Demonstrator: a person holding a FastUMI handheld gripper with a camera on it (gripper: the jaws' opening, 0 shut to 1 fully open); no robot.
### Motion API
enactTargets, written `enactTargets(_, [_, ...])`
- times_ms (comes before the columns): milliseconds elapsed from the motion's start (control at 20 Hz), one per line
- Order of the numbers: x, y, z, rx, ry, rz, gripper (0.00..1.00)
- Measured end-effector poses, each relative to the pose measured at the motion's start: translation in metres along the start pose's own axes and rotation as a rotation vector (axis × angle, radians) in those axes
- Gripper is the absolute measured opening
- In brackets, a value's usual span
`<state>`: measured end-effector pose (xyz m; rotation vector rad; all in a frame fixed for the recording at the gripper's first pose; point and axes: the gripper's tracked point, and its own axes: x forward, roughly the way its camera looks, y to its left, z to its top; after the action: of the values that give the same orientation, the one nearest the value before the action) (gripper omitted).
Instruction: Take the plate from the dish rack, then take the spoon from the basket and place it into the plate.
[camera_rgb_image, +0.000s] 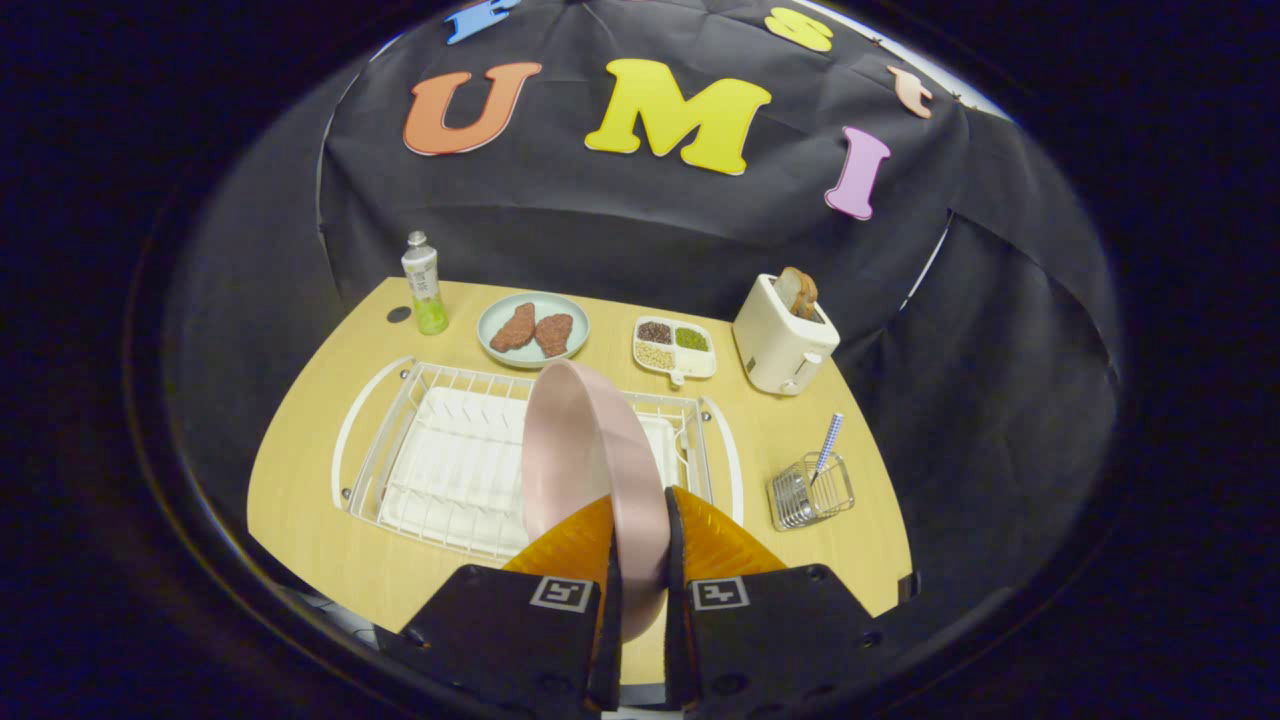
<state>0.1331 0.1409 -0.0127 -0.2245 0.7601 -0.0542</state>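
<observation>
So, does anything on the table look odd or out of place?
Nothing stands out. The gripper holds the pink plate on edge above the dish rack, the spoon stands in its basket, and nothing is spilled.

A light wood-grain worktop (320, 500) with a rounded near edge stands in a booth walled by black cloth (600, 230); the cloth hangs in soft folds behind it and wraps round both sides — a pale seam of light shows where two panels meet on the right. The light falls evenly from above, with hardly a shadow on the wood; a small dark round hole (399, 314) sits in the far left corner of the worktop. Along the far edge stand background things: a bottle (424, 283) with greenish liquid, a pale plate of two brown patties (533, 330), a divided dish of grains (674, 348), and a cream toaster (782, 335) with a slice of bread upright in its slot.
</observation>
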Motion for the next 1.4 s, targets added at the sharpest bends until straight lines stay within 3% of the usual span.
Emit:
enactTargets(150, [-0.003, -0.016, -0.050, 0.042, 0.015, 0.107, 0.22])
enactTargets(350, [0.004, -0.046, -0.106, 0.116, 0.042, 0.154, 0.22])
enactTargets(550, [0.010, -0.039, -0.150, 0.191, 0.077, 0.261, 0.22])
enactTargets(700, [0.024, -0.032, -0.176, 0.190, 0.122, 0.277, 0.23])
enactTargets(1400, [0.061, -0.051, -0.199, 0.324, 0.195, 0.330, 0.34])
